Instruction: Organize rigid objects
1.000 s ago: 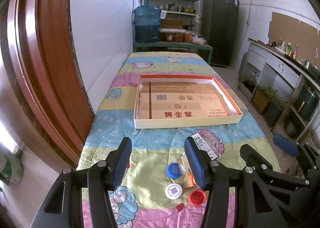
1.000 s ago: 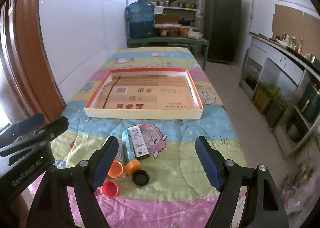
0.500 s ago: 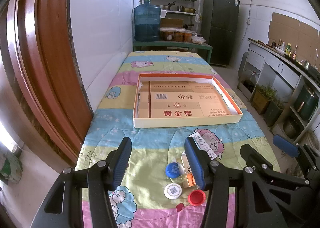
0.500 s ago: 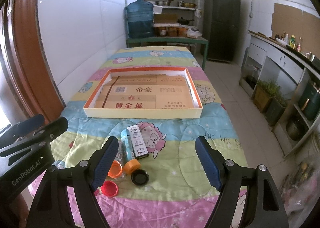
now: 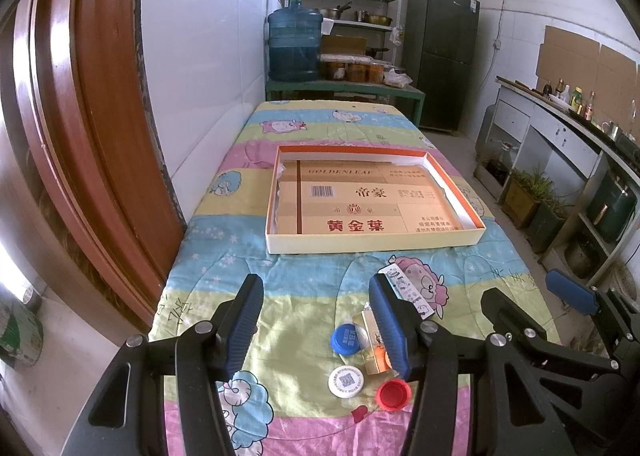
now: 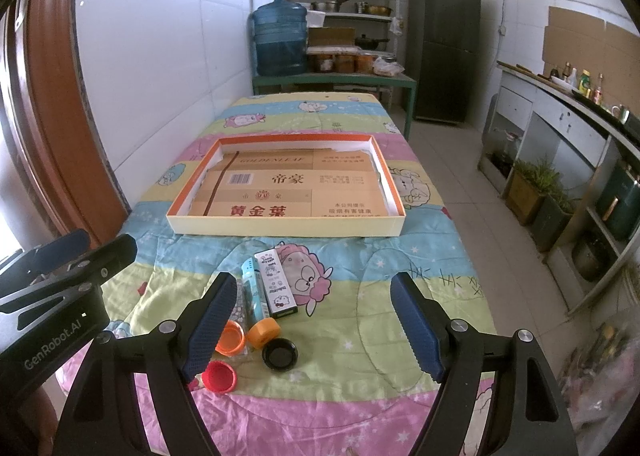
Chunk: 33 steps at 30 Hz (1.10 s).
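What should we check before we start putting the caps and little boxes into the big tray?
1. Left gripper open: ok, holds nothing.
2. Right gripper open: ok, holds nothing.
3. Tray has room: ok, only flat cardboard inside.
4. Caps in view: ok, red cap, black cap, blue cap.
5. Small boxes reachable: ok, lying in front of the tray.
6. Items hidden behind fingers: cannot tell.

Each hand-held gripper, left hand-held gripper [image 5: 316, 322] and right hand-held gripper [image 6: 316, 324], is showing a black angular frame with silver screws at the pivots and two fingers carrying blue ribbed pads [image 6: 210, 322], while white "GenRobot.AI" lettering [image 6: 52, 346] is appearing on the left unit's black body.
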Motion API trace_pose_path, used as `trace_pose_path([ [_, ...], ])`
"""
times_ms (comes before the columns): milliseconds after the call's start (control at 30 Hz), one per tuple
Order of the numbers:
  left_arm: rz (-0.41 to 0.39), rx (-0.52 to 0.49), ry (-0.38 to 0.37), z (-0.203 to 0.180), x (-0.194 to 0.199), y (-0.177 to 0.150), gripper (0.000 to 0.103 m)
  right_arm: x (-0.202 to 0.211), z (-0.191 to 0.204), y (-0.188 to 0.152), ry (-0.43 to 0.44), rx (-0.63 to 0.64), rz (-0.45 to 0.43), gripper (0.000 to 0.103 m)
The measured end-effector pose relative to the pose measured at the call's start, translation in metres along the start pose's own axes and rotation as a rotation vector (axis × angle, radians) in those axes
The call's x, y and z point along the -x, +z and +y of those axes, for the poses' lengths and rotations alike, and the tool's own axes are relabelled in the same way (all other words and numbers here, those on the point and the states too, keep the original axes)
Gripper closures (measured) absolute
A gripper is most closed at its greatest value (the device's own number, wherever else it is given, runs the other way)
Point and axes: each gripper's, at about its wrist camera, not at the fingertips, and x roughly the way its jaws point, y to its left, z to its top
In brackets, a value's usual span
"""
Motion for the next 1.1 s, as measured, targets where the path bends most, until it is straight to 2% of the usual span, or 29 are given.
trace_pose_path([
  [867,0.006,0.004,-0.006,-0.001,-0.002,-0.003,0.048,-0.002,-0.002,-0.004,0.001,0.001,0.004,0.023],
  [1100,0.036,0.007,-0.016,-0.004,-0.013,-0.027,0.048,-0.012,-0.003,-0.023,0.013,0.026,0.037,0.023],
])
